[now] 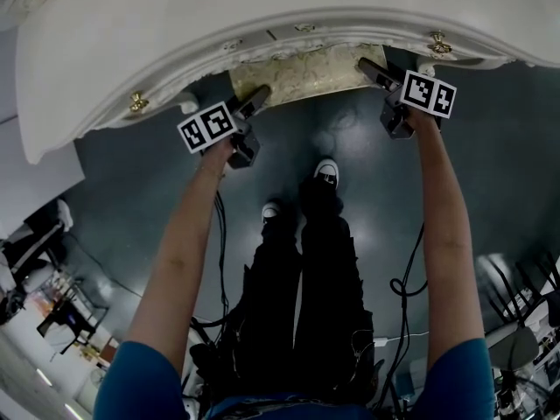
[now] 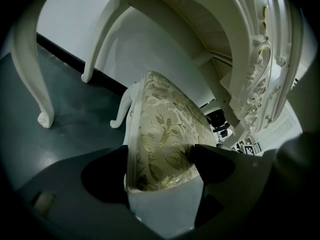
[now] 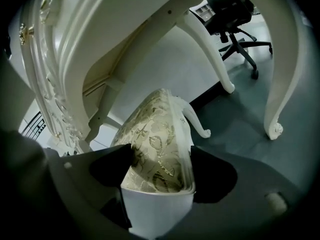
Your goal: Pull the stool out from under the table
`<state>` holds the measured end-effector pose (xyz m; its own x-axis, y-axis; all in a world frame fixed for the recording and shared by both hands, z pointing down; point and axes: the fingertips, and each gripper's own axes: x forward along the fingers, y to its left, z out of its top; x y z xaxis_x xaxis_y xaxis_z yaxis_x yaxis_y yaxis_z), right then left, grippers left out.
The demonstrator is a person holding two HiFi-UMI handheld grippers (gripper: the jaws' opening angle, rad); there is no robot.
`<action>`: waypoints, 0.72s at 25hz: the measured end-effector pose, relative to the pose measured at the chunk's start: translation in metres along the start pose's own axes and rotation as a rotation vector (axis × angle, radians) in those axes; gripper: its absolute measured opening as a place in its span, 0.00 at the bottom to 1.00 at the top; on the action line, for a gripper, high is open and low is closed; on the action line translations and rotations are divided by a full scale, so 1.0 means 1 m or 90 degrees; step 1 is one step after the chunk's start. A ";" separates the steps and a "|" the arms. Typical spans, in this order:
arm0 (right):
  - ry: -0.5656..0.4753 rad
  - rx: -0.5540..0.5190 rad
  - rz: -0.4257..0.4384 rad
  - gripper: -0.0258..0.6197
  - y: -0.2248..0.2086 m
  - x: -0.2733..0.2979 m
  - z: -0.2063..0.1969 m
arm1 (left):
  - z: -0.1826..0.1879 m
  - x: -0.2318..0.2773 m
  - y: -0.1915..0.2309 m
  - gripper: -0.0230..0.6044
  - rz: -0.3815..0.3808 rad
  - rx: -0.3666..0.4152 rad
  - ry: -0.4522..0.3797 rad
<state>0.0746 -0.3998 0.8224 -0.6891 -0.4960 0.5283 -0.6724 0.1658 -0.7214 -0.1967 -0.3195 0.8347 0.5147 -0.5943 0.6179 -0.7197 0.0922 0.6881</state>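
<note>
head view, upper centre: the stool (image 1: 306,73) sits tucked under the white surface (image 1: 262,16). the left tool (image 2: 159,156) and right tool (image 3: 161,156) each pinch the padded seat's front edge. the soft cushion could let a tool slip off when pulled. uneven tugging could swing a stool leg (image 2: 122,109) into a curved surface leg (image 2: 42,84).

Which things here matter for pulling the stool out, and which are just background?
Job:
- stool
- table over it
- left gripper and right gripper, each clamped on the seat edge

Lying about:
- black office chair
- equipment clutter
</note>
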 end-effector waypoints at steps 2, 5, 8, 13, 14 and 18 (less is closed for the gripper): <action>-0.001 0.007 0.001 0.62 0.002 -0.005 -0.009 | -0.004 -0.004 0.002 0.73 0.002 0.009 -0.002; -0.010 0.018 -0.004 0.61 0.002 -0.012 -0.020 | -0.009 -0.008 0.003 0.72 0.000 0.021 0.007; -0.012 0.025 -0.011 0.61 0.001 -0.018 -0.025 | -0.013 -0.008 0.001 0.72 -0.005 0.022 0.023; -0.017 0.036 -0.015 0.61 0.003 -0.027 -0.043 | -0.023 -0.016 0.005 0.72 -0.009 0.036 0.033; -0.018 0.038 -0.017 0.61 0.003 -0.029 -0.048 | -0.026 -0.018 0.006 0.72 -0.010 0.039 0.037; -0.022 0.045 -0.026 0.61 0.003 -0.042 -0.068 | -0.043 -0.026 0.007 0.72 -0.009 0.042 0.052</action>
<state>0.0829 -0.3207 0.8285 -0.6512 -0.5305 0.5427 -0.6779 0.0852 -0.7302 -0.1955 -0.2690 0.8399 0.5590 -0.5278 0.6395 -0.7402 0.0299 0.6717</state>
